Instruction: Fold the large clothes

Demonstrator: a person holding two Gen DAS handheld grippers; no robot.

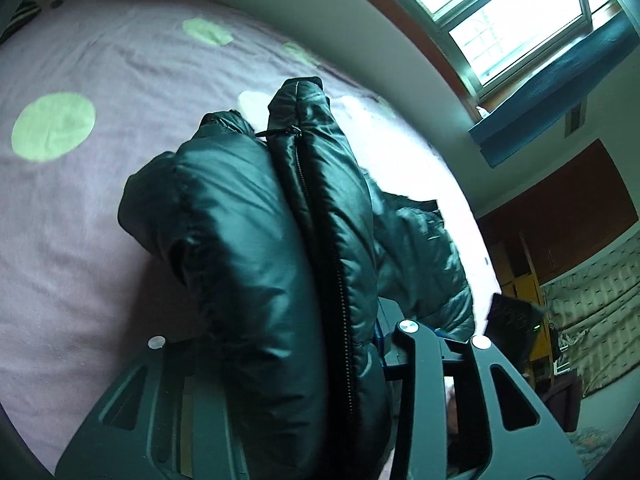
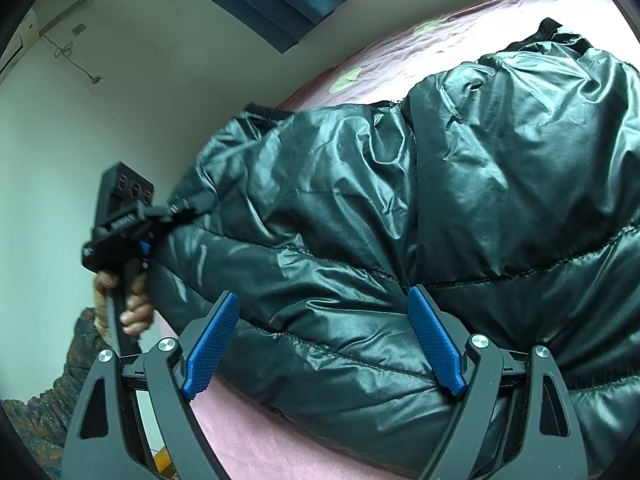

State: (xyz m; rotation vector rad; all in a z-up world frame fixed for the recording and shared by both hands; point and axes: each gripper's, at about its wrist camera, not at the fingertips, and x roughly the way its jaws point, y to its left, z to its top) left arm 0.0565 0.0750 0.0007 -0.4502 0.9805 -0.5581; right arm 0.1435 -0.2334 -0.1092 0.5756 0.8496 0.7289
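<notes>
We see a pink bedsheet (image 1: pixel 80 208) with pale green dots (image 1: pixel 53 126) spread over the bed, lightly wrinkled. Beyond it stands a pale wall (image 2: pixel 120 100). A bright window (image 1: pixel 516 12) with a light frame sits high in the left wrist view, and a blue curtain (image 1: pixel 560 92) hangs along its lower edge. In the right wrist view, a thin cord (image 2: pixel 68 56) dangles on the wall below a white appliance (image 2: pixel 18 44) at the upper left edge. A patterned, quilted fabric (image 1: pixel 596 320) shows at the far right.
</notes>
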